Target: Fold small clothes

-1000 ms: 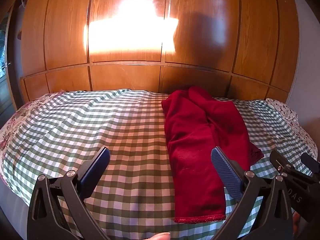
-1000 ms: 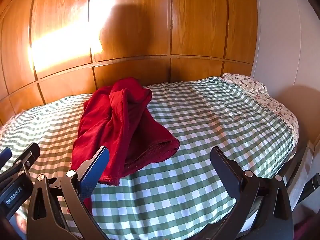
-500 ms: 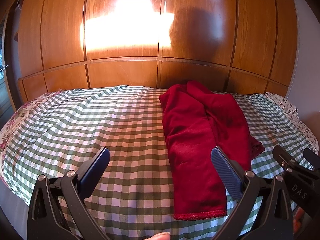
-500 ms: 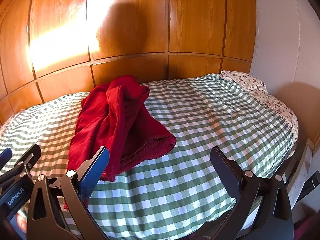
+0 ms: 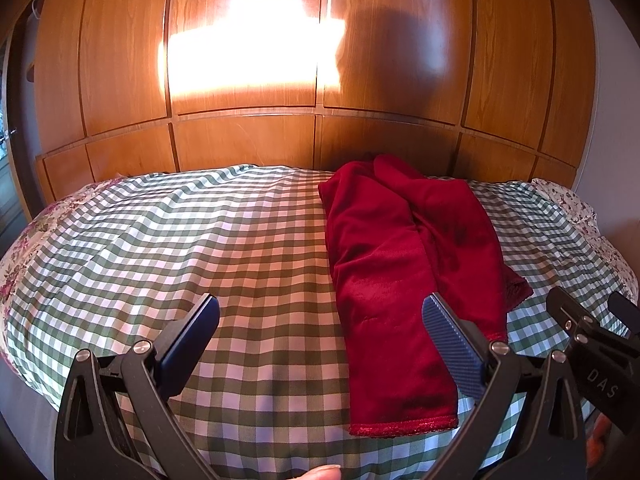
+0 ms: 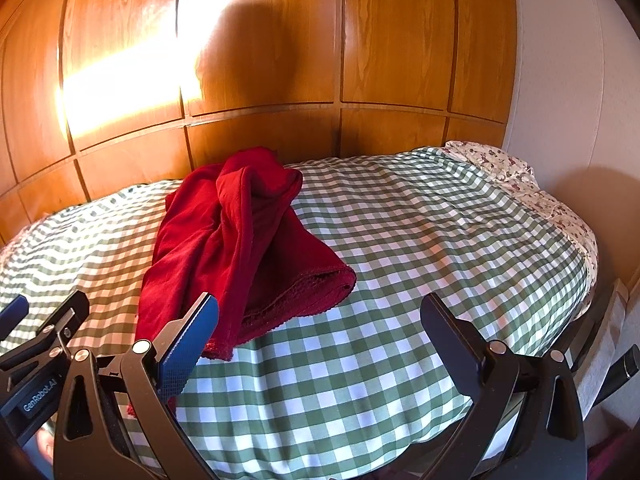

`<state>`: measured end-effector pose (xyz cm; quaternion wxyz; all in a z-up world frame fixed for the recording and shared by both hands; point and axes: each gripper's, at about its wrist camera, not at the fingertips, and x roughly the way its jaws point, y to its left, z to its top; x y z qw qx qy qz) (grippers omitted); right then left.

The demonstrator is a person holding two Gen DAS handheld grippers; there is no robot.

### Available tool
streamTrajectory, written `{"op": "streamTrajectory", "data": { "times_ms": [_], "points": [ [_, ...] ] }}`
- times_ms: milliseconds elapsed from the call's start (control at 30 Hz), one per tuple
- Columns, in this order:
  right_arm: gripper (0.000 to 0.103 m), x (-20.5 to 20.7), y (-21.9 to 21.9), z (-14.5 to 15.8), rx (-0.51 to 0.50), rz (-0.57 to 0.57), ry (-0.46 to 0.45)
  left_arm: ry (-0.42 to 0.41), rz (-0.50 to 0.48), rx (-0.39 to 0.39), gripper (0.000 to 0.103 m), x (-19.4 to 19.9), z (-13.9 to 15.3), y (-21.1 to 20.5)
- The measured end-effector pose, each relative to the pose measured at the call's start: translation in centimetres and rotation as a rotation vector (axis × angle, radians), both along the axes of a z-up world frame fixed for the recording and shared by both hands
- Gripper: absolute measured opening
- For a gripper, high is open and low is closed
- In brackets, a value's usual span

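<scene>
Just one red garment [image 5: 404,264], two grippers, jaws apart

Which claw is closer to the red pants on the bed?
It's close, probably the left claw: the red pants lie just ahead, overlapping its right finger. The right claw has them ahead to its left, and points mostly at bare checkered bedspread.

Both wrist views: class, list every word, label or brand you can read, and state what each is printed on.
"GenRobot.AI": white print on the body of the left tongs, seen in the right wrist view.
"DAS": white letters on the body of the right tongs, seen in the left wrist view; it may be part of a longer word.
No text shows on the red garment.
</scene>
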<state>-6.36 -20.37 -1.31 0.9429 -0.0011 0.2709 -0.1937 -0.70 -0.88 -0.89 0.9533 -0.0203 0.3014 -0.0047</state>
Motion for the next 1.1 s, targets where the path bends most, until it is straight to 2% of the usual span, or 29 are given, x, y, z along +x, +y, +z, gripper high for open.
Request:
{"op": "streamTrajectory", "data": {
  "times_ms": [1100],
  "points": [
    [0.100, 0.34, 0.44, -0.19, 0.008, 0.006, -0.001, 0.019, 0.001, -0.001, 0.101, 0.41, -0.24, 0.00]
  ]
}}
